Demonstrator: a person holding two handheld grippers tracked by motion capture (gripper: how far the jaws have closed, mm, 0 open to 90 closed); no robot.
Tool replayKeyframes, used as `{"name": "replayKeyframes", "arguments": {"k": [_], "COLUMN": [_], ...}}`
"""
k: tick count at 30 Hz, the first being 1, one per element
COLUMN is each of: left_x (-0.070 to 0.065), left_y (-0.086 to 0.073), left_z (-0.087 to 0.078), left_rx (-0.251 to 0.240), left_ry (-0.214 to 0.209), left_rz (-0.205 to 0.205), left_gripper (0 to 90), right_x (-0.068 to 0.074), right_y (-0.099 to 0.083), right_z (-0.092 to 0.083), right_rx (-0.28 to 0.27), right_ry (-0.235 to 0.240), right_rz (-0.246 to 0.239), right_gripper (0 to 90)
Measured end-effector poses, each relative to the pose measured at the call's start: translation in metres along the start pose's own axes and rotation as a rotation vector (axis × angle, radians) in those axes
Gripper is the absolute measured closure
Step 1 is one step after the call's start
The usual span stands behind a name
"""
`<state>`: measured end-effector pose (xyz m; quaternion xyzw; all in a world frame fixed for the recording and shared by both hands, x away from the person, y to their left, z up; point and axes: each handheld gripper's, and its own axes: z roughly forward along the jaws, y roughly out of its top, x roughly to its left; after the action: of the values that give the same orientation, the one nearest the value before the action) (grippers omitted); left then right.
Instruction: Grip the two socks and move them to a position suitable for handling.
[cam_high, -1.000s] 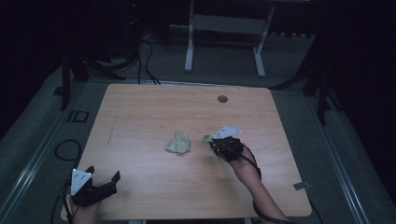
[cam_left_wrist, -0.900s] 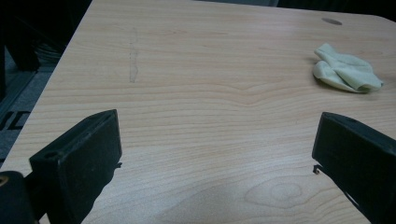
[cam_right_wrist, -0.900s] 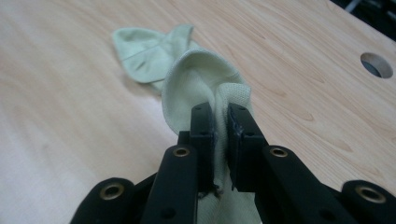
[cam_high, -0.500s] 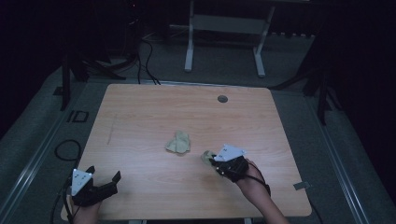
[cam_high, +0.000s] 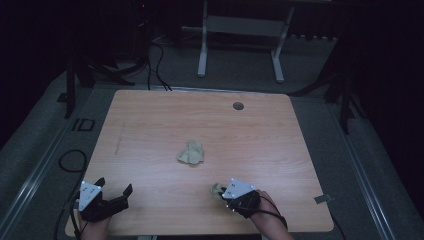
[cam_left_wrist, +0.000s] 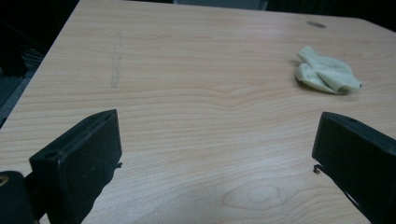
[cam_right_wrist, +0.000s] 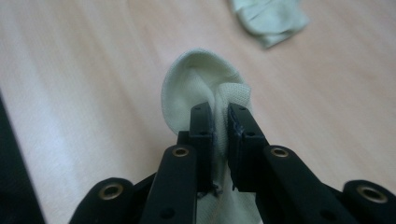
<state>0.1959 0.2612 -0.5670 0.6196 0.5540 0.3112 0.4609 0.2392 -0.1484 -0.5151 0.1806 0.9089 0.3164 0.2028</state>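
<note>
The pale green sock (cam_right_wrist: 201, 84) is pinched in the right gripper (cam_high: 222, 192), its fabric bunched between the two black jaws, which are nearly closed on it. In the right gripper view its rounded end pokes out past the jaw tips, so its long axis looks to run straight along the line of the gripper, though the rest of it is hidden under the jaws and I can't be sure how much trails below. From above, that held sock (cam_high: 217, 189) sits near the front edge of the wooden table (cam_high: 150, 120), on the person's right side.

Its apparent mate, the crumpled sock (cam_high: 191, 153), lies loose near the middle of the table, beyond the held one and a little to its left. In the right gripper view it sits ahead and off to the right (cam_right_wrist: 270, 17), well apart from the jaws.

The left gripper (cam_high: 114, 187) hovers at the front left corner with its jaws spread wide and nothing between them. Through its own camera the crumpled sock (cam_left_wrist: 327, 71) lies ahead and to the right, across bare wood.

So that's the geometry: the right hand is nearer the loose sock but already loaded; the left is free, with the longer reach.
</note>
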Motion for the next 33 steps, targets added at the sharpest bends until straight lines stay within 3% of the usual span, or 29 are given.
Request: {"name": "replayKeyframes", "arguments": {"k": [8,11,16,17,19,23,24,25,28,30,32,33], "left_x": [-0.015,-0.027,-0.055,-0.055,-0.072,-0.102,-0.109,-0.117,-0.136,-0.147,-0.154,-0.157], "left_y": [0.002,0.002,0.007,0.007,0.012,0.02,0.021,0.023,0.027,0.029,0.029,0.028], "left_z": [0.001,0.002,0.002,0.002,0.002,0.008,0.009,0.012,0.021,0.03,0.038,0.042], "left_rx": [0.016,0.024,0.012,0.012,0.048,0.103,0.109,0.114,0.147,0.191,0.214,0.229], "left_ry": [-0.046,-0.102,-0.173,-0.173,-0.25,-0.423,-0.466,-0.512,-0.587,-0.613,-0.631,-0.637], "left_rz": [0.028,0.038,0.086,0.086,0.102,0.107,0.103,0.104,0.126,0.146,0.154,0.163], "left_gripper": [1.6,1.6,1.6,1.6,1.6,1.6,3.8,13.0,17.0,25.0,27.5,35.6], "right_x": [0.016,0.015,0.013,0.013,0.009,-0.006,-0.01,-0.014,-0.021,-0.022,-0.021,-0.02], "right_y": [-0.019,-0.022,-0.016,-0.016,-0.01,-0.002,-0.001,0.0,-0.002,-0.006,-0.009,-0.011], "right_z": [0.027,0.029,0.023,0.023,0.01,-0.013,-0.017,-0.02,-0.023,-0.02,-0.015,-0.012], "right_rx": [0.065,0.054,0.076,0.076,0.036,-0.02,-0.022,-0.022,-0.023,-0.018,-0.009,0.0], "right_ry": [0.043,0.068,0.108,0.108,0.113,0.081,0.073,0.064,0.075,0.089,0.103,0.113], "right_rz": [-0.022,-0.02,-0.022,-0.022,-0.026,-0.009,-0.003,-0.001,0.021,0.016,0.02,0.015], "right_gripper": [79.4,77.5,58.8,58.8,55.6,58.5,60.3,62.1,66.2,68.9,71.8,72.0]}}
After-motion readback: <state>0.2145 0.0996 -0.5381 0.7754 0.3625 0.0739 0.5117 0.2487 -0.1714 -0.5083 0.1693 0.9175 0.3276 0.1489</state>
